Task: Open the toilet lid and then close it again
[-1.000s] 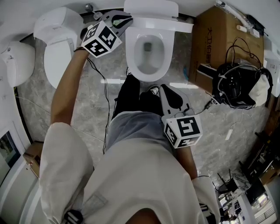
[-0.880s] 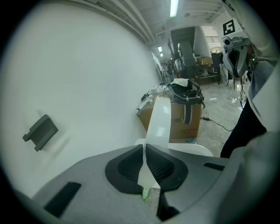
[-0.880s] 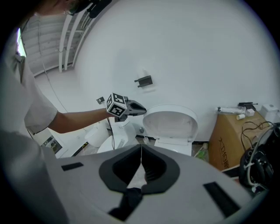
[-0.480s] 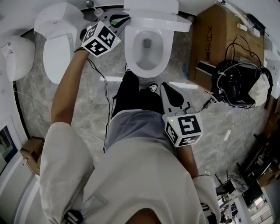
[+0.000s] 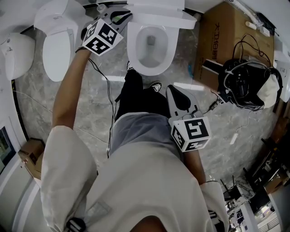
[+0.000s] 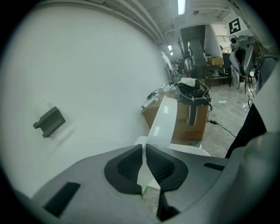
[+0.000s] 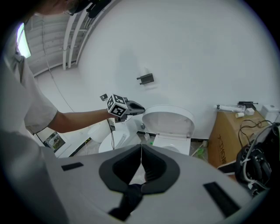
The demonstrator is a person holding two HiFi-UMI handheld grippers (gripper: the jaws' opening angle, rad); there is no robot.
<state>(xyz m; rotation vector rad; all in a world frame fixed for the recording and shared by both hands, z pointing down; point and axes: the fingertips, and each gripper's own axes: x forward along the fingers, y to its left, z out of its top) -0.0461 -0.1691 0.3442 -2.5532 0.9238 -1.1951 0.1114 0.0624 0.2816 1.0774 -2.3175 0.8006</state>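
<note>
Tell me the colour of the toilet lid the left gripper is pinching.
The toilet lid is plain white, no pattern; clearest in the right gripper view.

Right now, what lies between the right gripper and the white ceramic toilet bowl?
In the head view, the person's black trouser leg and shoe lie there.

The toilet lid (image 5: 156,5) runs off the head view's top edge, so its upper part can't be seen. Tips of the left tongs (image 5: 121,17) sit mostly behind their marker cube (image 5: 102,37) there. In the left gripper view the lid's lower edge vanishes between the pads (image 6: 127,168), and the lid covers part of the cardboard box (image 6: 194,124).
</note>
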